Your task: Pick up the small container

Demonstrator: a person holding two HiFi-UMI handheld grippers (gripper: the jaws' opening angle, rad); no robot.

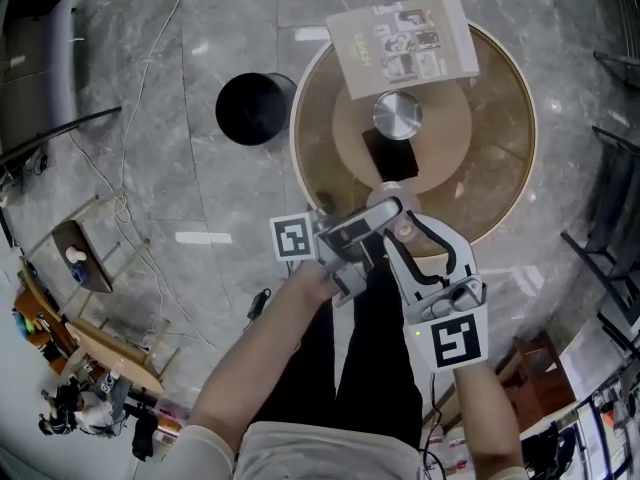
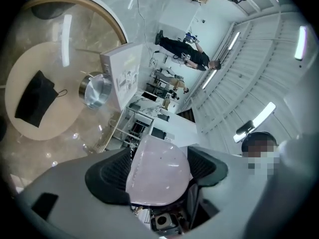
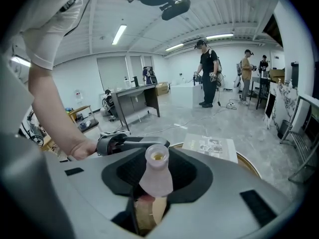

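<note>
My right gripper [image 3: 157, 178] is shut on a small frosted pink bottle [image 3: 156, 182]. Its open neck points away from the camera. In the head view this gripper [image 1: 406, 234] hovers at the near edge of the round table [image 1: 515, 88]. My left gripper [image 2: 159, 172] reaches in from the left, and its pads press on a pale pink rounded piece [image 2: 159, 163]. I cannot tell whether that piece is a cap. In the head view the left gripper [image 1: 385, 212] sits just beyond the bottle. A small round metal container [image 1: 397, 115] stands mid-table, apart from both grippers.
A black pouch [image 1: 390, 155] lies just in front of the metal container, with a printed booklet [image 1: 404, 40] behind it at the far rim. A black bin [image 1: 254, 108] stands on the floor left of the table. People [image 3: 207, 73] stand far off in the room.
</note>
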